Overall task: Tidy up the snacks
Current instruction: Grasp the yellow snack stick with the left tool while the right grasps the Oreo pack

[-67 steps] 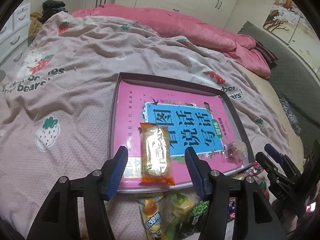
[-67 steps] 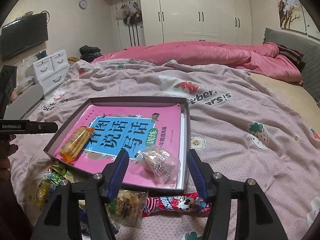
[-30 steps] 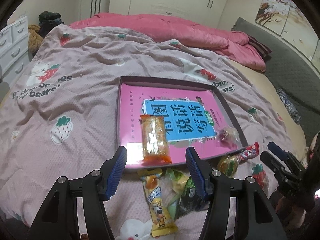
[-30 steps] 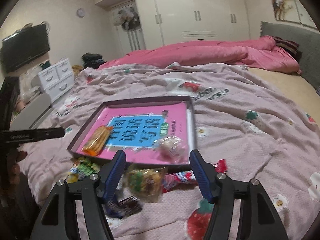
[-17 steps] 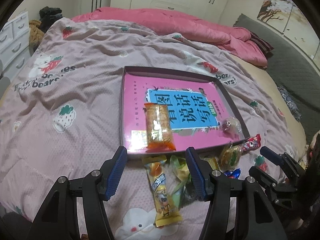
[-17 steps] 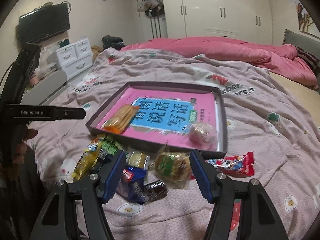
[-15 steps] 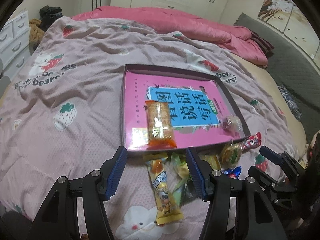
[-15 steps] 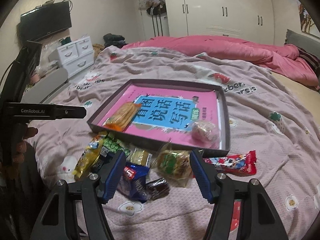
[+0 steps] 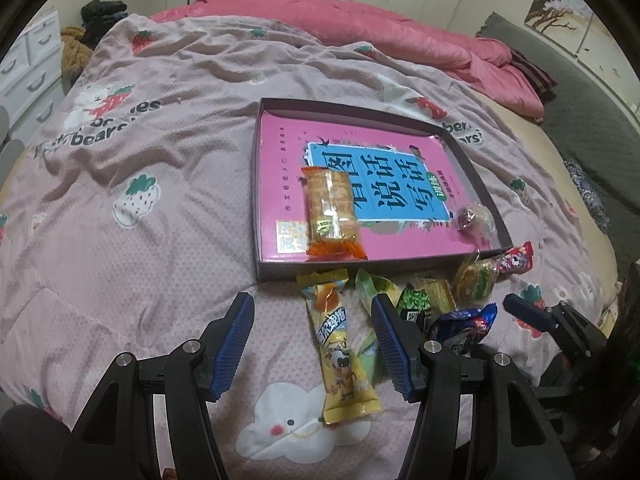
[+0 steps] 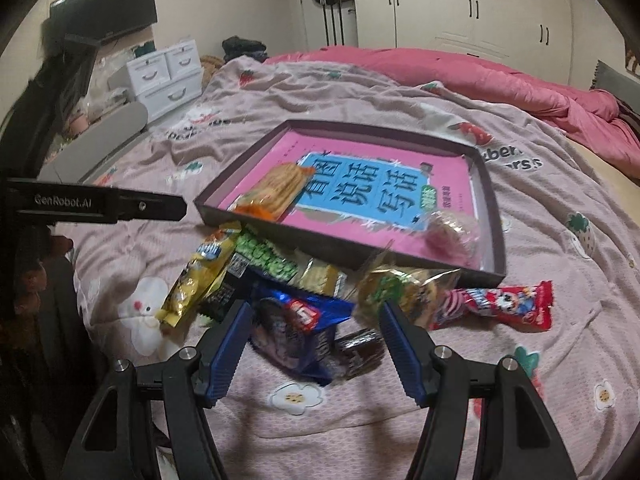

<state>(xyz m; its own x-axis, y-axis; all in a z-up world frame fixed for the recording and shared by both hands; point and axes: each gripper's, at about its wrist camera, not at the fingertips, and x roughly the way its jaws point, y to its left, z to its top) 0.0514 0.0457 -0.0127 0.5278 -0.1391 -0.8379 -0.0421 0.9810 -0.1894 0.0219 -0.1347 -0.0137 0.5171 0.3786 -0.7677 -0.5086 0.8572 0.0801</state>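
A dark shallow box (image 9: 466, 152) (image 10: 496, 232) lies on the bed with a pink book in it. On the book lie an orange cracker packet (image 9: 330, 214) (image 10: 276, 190) and a clear-wrapped round snack (image 9: 474, 218) (image 10: 450, 232). Several loose snacks lie in front of the box: a yellow bar (image 9: 340, 338) (image 10: 198, 276), a green packet (image 10: 262, 256), a blue packet (image 9: 464, 322) (image 10: 296, 328) and a red bar (image 9: 516, 258) (image 10: 500, 304). My left gripper (image 9: 312, 340) is open and empty above the yellow bar. My right gripper (image 10: 314, 340) is open and empty above the blue packet.
The bed has a pink-grey strawberry cover (image 9: 140, 160) and a pink duvet (image 9: 360, 28) at the back. White drawers (image 10: 168, 72) and a screen (image 10: 104, 8) stand at the left. The left gripper's body (image 10: 100, 204) reaches in from the left in the right wrist view.
Both grippers have pulled back from the box toward the near bed edge. The loose snack pile in front of the box has come into view under them.
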